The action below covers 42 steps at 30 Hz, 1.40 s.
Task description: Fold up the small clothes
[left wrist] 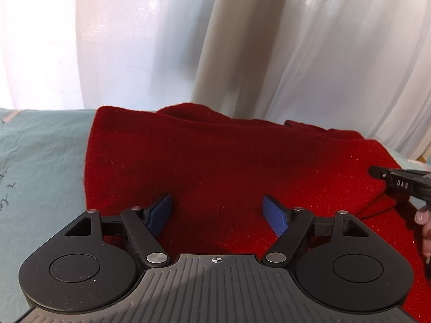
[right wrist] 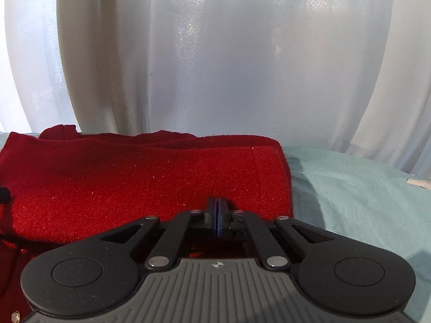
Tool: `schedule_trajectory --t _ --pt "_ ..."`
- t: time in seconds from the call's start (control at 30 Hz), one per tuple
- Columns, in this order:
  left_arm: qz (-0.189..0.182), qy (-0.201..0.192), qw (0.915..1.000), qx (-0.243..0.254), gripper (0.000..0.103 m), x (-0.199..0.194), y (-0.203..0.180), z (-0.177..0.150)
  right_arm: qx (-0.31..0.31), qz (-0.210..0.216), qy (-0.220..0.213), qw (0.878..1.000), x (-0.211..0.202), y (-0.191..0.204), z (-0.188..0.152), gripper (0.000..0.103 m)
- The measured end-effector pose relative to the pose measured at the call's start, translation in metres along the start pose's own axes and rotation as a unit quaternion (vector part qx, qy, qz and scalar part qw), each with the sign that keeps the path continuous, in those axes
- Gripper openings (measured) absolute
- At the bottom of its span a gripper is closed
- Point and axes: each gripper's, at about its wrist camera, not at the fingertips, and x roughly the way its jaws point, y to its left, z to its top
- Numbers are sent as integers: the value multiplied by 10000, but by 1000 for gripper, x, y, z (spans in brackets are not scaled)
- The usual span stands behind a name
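Observation:
A red fuzzy garment (left wrist: 229, 161) lies folded on a pale green cloth surface (left wrist: 40, 161). My left gripper (left wrist: 218, 210) is open, its blue pads spread wide just above the garment's near part, holding nothing. The right gripper's body (left wrist: 401, 184) shows at the right edge over the garment's right side. In the right wrist view the garment (right wrist: 134, 177) fills the left and centre. My right gripper (right wrist: 218, 207) is shut, pads pressed together at the garment's near right part; I see no cloth between the pads.
White curtains (right wrist: 215, 53) hang right behind the surface. The green cloth (right wrist: 363, 202) extends to the right of the garment, with a small white object (right wrist: 417, 182) near its far right edge. A hand (left wrist: 424, 226) shows at the right edge.

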Motion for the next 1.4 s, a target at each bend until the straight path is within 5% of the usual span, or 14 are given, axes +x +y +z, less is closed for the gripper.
schedule_trajectory --t 0.1,0.23,0.43,0.63,0.67,0.73,0.77,0.9,1.1,1.23,1.4 --pt "-4 56 9999 -115 80 -16 -5 0 120 78 152 9998 -6 -3 7 0" --pt "-194 133 9995 -203 81 -31 -4 -9 176 356 62 9992 -41 -6 -1 23" --pt "-36 277 9996 -101 88 -14 -10 -16 -445 -5 212 9988 -33 7 -22 23" --pt "207 380 9990 110 94 -29 -24 -20 -331 54 259 9991 -37 5 -16 25" --pt "123 403 9991 79 94 -41 -25 -22 -291 122 175 9994 -49 6 -18 29" --pt "-61 539 9985 -98 94 -65 -22 -32 -127 432 -125 9989 -79 6 -26 56" --pt "-117 610 9979 -196 94 -78 -20 -40 -28 601 -173 9980 -94 3 -32 61" --pt "-6 803 9961 -351 94 -135 -10 -81 176 1374 518 9890 -149 -9 -68 62" --pt "778 1190 9880 -599 95 -194 11 -137 385 1130 1368 9834 -219 -54 -126 62" --pt "723 1603 9735 -1461 92 -216 37 -165 1027 1182 1605 9745 -242 -88 -145 58" --pt "305 1792 9645 -1915 78 -231 49 -181 888 1179 1724 9739 -254 -108 -151 57"
